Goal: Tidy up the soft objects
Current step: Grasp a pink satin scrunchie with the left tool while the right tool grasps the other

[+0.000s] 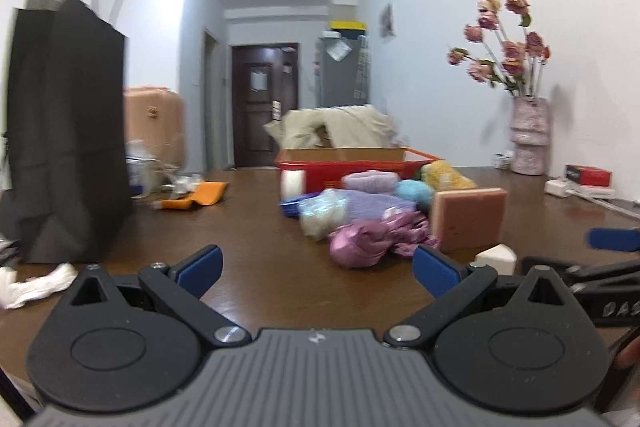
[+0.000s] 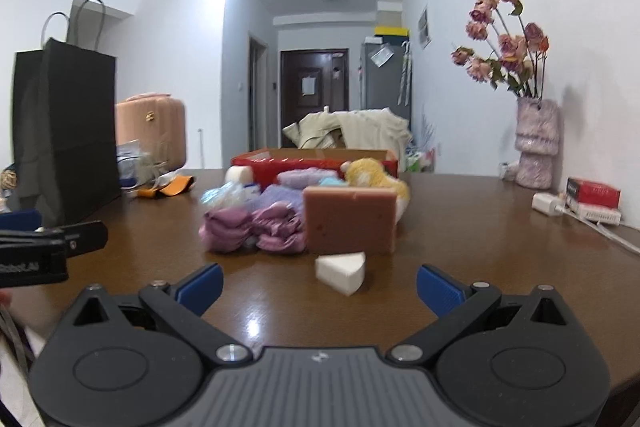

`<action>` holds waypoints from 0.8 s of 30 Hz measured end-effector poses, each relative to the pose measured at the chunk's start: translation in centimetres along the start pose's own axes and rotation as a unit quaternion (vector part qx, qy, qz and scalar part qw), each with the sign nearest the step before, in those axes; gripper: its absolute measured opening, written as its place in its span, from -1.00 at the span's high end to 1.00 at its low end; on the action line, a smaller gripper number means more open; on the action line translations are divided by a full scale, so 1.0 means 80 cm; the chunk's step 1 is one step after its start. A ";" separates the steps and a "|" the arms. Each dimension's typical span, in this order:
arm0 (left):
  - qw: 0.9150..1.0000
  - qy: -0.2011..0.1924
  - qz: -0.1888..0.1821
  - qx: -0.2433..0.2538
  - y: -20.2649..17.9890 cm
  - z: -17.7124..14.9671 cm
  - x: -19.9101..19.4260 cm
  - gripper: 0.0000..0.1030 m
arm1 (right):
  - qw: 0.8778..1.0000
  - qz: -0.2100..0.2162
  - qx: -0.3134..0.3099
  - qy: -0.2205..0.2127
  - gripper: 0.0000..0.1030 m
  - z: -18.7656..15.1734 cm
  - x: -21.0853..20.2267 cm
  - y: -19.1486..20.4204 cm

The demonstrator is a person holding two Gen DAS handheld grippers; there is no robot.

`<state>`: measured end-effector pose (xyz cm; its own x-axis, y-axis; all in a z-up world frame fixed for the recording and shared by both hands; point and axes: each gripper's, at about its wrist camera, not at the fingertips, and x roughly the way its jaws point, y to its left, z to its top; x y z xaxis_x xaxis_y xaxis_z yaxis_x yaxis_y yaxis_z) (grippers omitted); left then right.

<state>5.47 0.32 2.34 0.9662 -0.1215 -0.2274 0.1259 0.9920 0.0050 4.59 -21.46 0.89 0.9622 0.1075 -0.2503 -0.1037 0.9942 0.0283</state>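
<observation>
A heap of soft things lies mid-table before a red box (image 1: 320,161) (image 2: 256,159). It holds a pink sponge block (image 1: 468,217) (image 2: 350,221) standing on edge, crumpled purple cloth (image 1: 368,241) (image 2: 252,229), a lilac knit piece (image 1: 368,205), a blue ball (image 1: 414,191), a yellow fluffy piece (image 1: 444,175) (image 2: 374,175) and a white wedge sponge (image 1: 496,259) (image 2: 342,269). My left gripper (image 1: 318,273) stands open and empty, short of the purple cloth. Open too is my right gripper (image 2: 320,287), the white wedge just beyond its fingertips.
A tall black paper bag (image 1: 68,131) (image 2: 64,131) stands at the table's left. An orange cloth (image 1: 200,195) and white tissue (image 1: 36,285) lie near it. A vase of dried roses (image 2: 536,143), a red carton (image 2: 594,193) and a white charger (image 2: 548,205) sit along the right wall.
</observation>
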 end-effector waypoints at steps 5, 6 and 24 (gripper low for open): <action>1.000 0.025 -0.010 -0.012 -0.009 0.022 0.047 -1.00 | 0.998 0.040 0.023 0.047 -1.00 0.021 0.050 -0.021; 0.999 0.033 -0.011 -0.014 -0.009 0.026 0.056 -1.00 | 0.998 0.034 0.024 0.056 -1.00 0.026 0.059 -0.025; 0.976 0.182 -0.087 -0.086 0.012 0.032 0.216 0.42 | 0.971 0.163 0.102 0.145 0.15 0.081 0.203 -0.032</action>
<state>22.86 -0.92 0.92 0.7851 -0.3004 -0.5416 0.2112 0.9519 -0.2218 22.13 -22.25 3.01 0.7723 0.4411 -0.4571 -0.3097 0.8897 0.3354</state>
